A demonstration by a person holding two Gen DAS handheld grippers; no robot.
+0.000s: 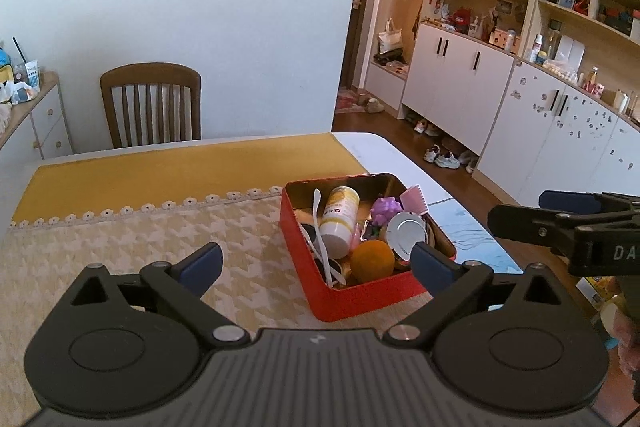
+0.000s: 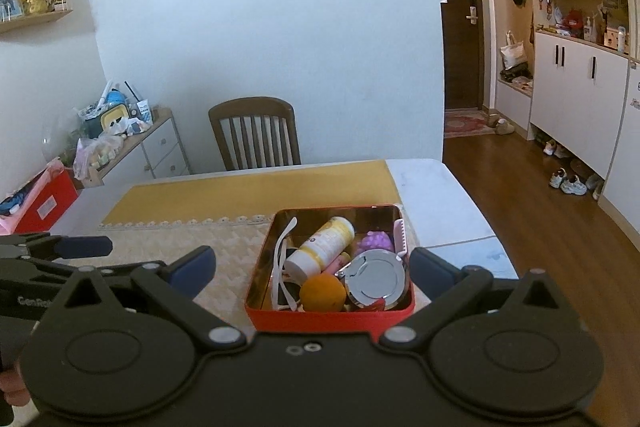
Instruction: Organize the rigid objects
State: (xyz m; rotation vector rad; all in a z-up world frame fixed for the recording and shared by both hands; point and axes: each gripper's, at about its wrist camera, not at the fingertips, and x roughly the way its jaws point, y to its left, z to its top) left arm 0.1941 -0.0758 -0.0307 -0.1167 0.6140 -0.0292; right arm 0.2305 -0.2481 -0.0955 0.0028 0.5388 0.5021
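Observation:
A red tin box stands on the table cloth and holds several objects: a white and yellow bottle, an orange ball, a round silver lid, a purple toy, a pink comb and white plastic spoons. My left gripper is open and empty, above the box's near left side. My right gripper is open and empty, just before the box.
The table carries a yellow runner and a patterned cream cloth. A wooden chair stands at the far side. White cabinets line the right wall. The table's right edge lies close to the box.

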